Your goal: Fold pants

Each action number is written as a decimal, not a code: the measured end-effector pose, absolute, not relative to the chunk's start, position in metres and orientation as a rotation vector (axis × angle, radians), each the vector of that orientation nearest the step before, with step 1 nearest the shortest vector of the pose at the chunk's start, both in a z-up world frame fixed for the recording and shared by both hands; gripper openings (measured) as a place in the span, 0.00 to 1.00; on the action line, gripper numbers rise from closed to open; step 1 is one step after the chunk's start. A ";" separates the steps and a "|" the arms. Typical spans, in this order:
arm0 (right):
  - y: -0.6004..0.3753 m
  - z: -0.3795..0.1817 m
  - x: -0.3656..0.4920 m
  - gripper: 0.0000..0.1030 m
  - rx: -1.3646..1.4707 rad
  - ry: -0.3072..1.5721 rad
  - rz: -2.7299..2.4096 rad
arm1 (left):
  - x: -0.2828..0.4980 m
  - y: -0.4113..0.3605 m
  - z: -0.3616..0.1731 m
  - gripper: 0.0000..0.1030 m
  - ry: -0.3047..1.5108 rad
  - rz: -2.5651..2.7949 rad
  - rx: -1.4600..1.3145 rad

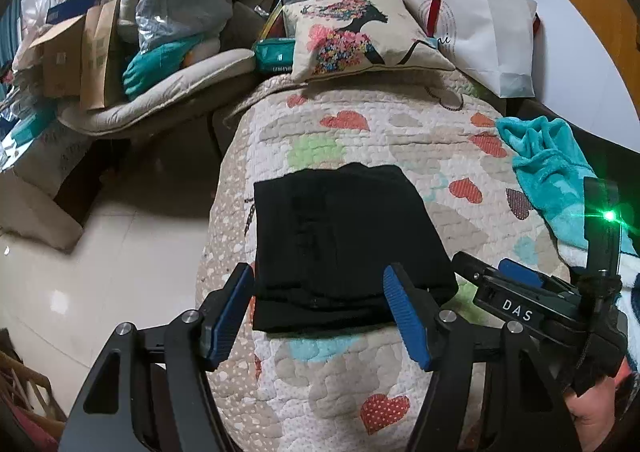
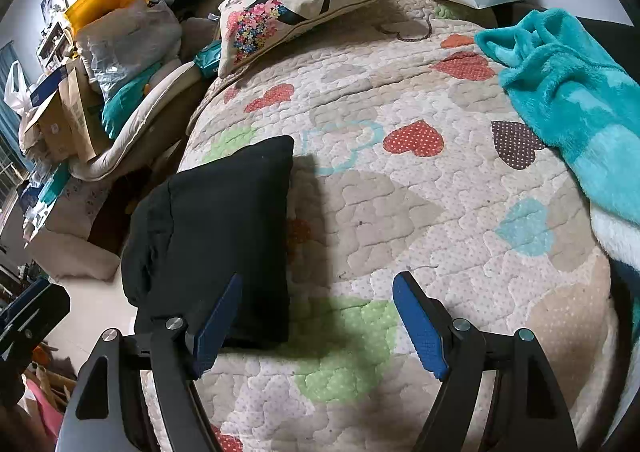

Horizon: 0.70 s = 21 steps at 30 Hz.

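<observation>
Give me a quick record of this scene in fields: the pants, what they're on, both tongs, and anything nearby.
pants: black pants, folded into a compact rectangle
surface: heart-patterned quilt
left tongs: left tongs open, empty, straddling the near edge of the pants
right tongs: right tongs open, empty, over the quilt beside the pants
nearby: teal blanket, printed cushion

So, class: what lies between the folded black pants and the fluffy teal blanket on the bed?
Only bare heart-patterned quilt separates the folded black pants from the fluffy teal blanket, clearest in the right wrist view.
</observation>
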State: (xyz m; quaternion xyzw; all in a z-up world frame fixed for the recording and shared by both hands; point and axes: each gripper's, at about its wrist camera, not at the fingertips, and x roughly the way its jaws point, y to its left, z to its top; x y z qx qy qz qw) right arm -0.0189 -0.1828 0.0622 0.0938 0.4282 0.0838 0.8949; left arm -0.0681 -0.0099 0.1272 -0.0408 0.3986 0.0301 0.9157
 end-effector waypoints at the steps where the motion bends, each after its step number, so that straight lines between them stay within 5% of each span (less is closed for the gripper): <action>1: -0.183 0.062 -0.019 0.80 0.195 0.889 0.174 | -0.067 -0.010 0.126 0.65 0.827 0.060 -0.088; 21: -0.182 0.062 -0.011 0.82 0.215 0.899 0.178 | -0.038 0.041 0.096 0.65 0.903 0.010 -0.327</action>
